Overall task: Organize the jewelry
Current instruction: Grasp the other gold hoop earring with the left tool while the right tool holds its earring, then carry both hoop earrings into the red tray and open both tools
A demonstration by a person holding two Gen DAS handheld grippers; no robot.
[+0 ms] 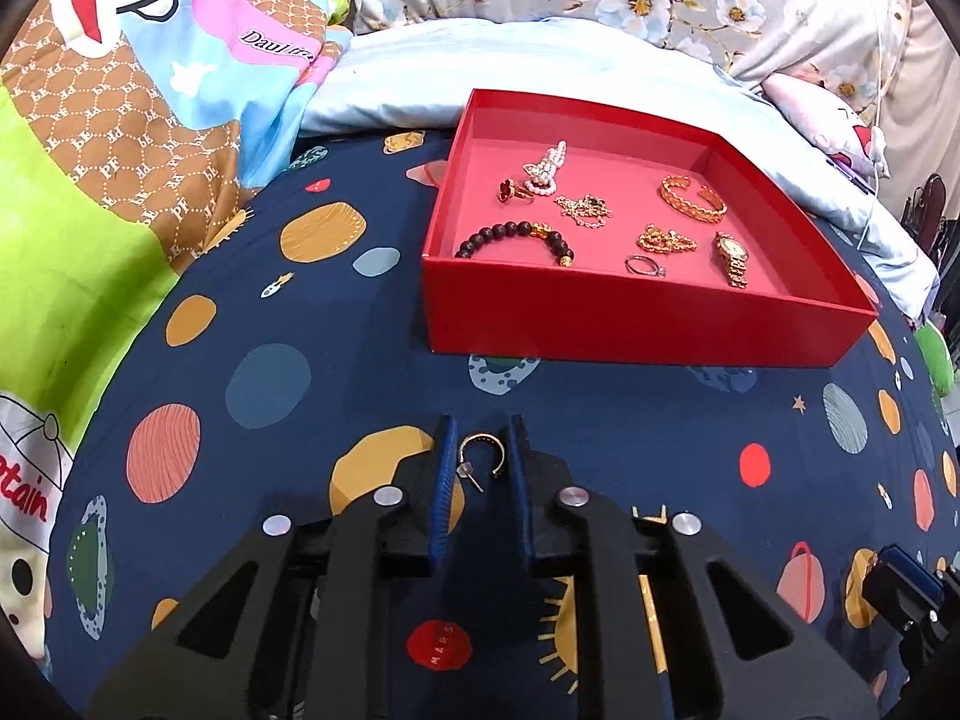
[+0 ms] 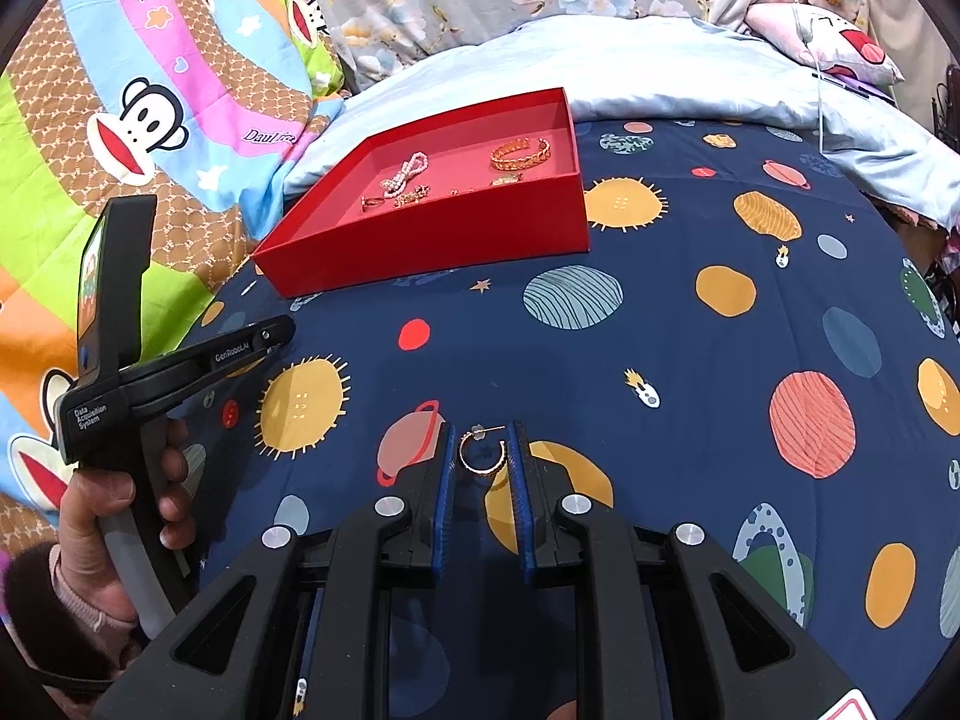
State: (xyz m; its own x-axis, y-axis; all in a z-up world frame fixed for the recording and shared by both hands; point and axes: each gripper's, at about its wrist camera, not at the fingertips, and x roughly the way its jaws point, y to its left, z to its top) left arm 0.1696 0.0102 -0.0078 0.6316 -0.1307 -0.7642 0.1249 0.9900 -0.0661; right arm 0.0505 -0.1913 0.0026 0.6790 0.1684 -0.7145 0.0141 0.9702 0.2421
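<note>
Bed, planet-print sheet (image 1: pixel 372 372). Red box (image 1: pixel 630 324) sits open beyond both tongs, toward the pillows. It already holds a bead bracelet (image 1: pixel 516 240), a watch (image 1: pixel 732 258), a ring (image 1: pixel 645 266), a gold cuff (image 1: pixel 693 195), a pearl piece (image 1: pixel 546 171) and some loose chains. Two hoop earrings are not in it yet. Left tongs (image 1: pixel 480 426) are drawn in narrow around the left hoop (image 1: pixel 483 461); its rim meets both blue pads and its post sticks out toward the camera, so I read this as a grip. Right tongs (image 2: pixel 480 429) stand just as narrow on the right hoop (image 2: pixel 482 453), post pointing away, also gripped. I cannot tell whether either hoop is clear of the sheet or only pinched against it. In the right wrist view a hand (image 2: pixel 102 534) squeezes the left tool's handle off to the left, with that tool nearer the box. Step in hand, as I judge it: picking up the last pair, with the carry not yet begun. Next move calls for a straight lift with the squeeze kept steady, since thin wire can twist out of flat pads. Then both go over the near wall to a bare patch of the floor before release. Set the pair side by side, clear of the chains.
</note>
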